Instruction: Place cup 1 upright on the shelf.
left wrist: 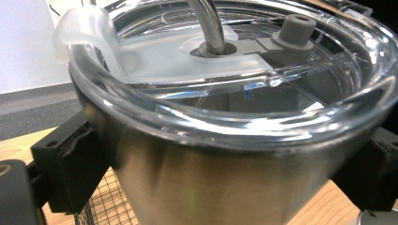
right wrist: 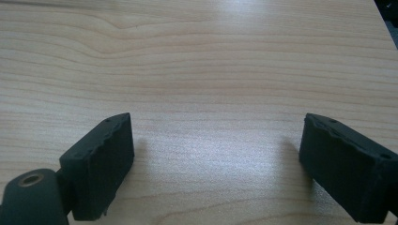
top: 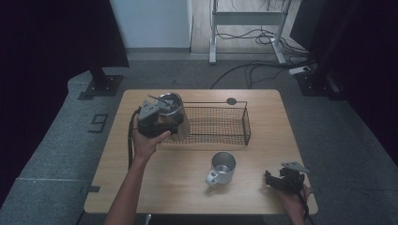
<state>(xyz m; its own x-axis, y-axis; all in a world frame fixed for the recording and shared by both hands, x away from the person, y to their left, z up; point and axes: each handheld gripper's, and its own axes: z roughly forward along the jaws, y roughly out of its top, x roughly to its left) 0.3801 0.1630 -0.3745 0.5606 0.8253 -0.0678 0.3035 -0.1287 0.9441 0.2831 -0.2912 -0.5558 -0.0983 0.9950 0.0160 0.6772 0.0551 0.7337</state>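
A steel tumbler (top: 172, 108) with a clear lid (left wrist: 234, 70) and a bent metal straw (left wrist: 211, 23) hangs tilted over the left end of a black wire basket (top: 220, 124). My left gripper (top: 164, 123) is shut on the tumbler's body (left wrist: 225, 183), with one black pad (left wrist: 70, 159) pressed on each side. A steel mug (top: 222, 167) with a handle stands on the table in front of the basket. My right gripper (top: 272, 180) rests open near the table's front right corner. Bare wood (right wrist: 216, 93) lies between its jaws in the right gripper view (right wrist: 216, 164).
The wooden table (top: 141, 183) carries a small black disc (top: 231, 101) behind the basket. Black stands (top: 101, 84) and a white desk frame (top: 246, 28) with cables are on the grey floor beyond.
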